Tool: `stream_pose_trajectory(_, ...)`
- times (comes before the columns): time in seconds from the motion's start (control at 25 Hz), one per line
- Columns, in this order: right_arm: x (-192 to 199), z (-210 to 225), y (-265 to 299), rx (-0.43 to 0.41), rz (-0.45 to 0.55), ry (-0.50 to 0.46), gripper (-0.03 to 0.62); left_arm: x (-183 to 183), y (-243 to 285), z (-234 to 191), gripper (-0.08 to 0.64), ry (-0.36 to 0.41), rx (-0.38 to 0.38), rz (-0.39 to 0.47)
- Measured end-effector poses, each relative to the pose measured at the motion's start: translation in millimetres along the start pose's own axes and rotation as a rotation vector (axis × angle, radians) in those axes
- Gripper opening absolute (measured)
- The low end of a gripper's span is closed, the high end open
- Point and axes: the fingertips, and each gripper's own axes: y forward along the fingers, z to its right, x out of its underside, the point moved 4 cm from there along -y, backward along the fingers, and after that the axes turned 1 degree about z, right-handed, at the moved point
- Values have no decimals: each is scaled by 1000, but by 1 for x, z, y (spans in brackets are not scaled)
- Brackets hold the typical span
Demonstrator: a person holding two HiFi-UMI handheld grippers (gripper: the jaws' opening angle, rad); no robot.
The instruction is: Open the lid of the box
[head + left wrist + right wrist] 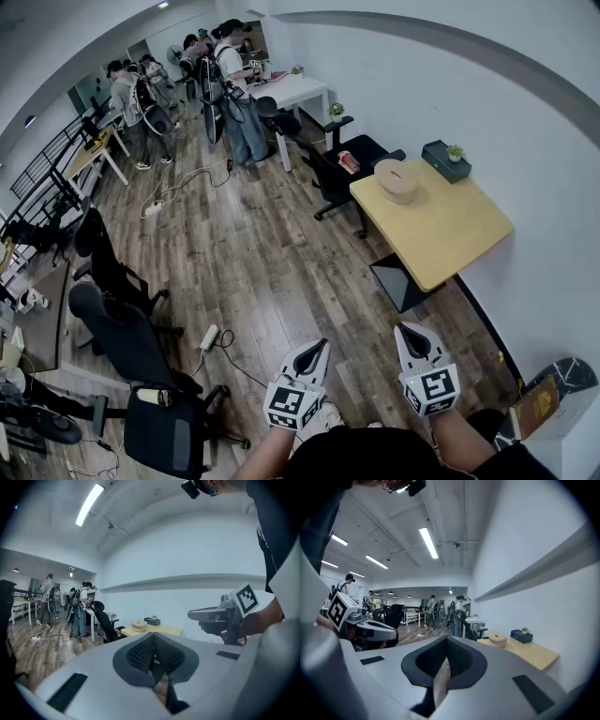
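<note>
Wood floor [253, 262] lay between you and the yellow table [441, 234], where the round box [397, 180] sat near a far corner, lid [395, 171] on, well out of reach. Judged: you had to walk up first, then spread one claw over the lid's rim while the other steadied the base. Left claw [317, 349] and right claw [406, 330] were both pressed together, holding nothing.

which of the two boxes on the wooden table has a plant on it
The dark rectangular box at the far corner of the table; a small green plant sits on it. The round tan box has nothing on its lid.
</note>
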Motion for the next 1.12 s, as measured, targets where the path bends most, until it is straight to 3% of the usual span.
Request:
stream_pose_trajectory(0.28,-12,2,-11,4,47,-8,18,-18,0,16,18,16,-7,51)
stream_pose_trajectory(0.56,-20,1,-4,21,90,32,18,-26,3,5,18,9,-12,64)
stream_pose_trajectory(0.84,-27,-4,20,26,145,36,20,-24,5,-25,18,-58,-13,61)
stream_pose_trajectory(1.12,-29,-17,51,32,139,26,29,-24,-2,-67,18,-90,-35,67)
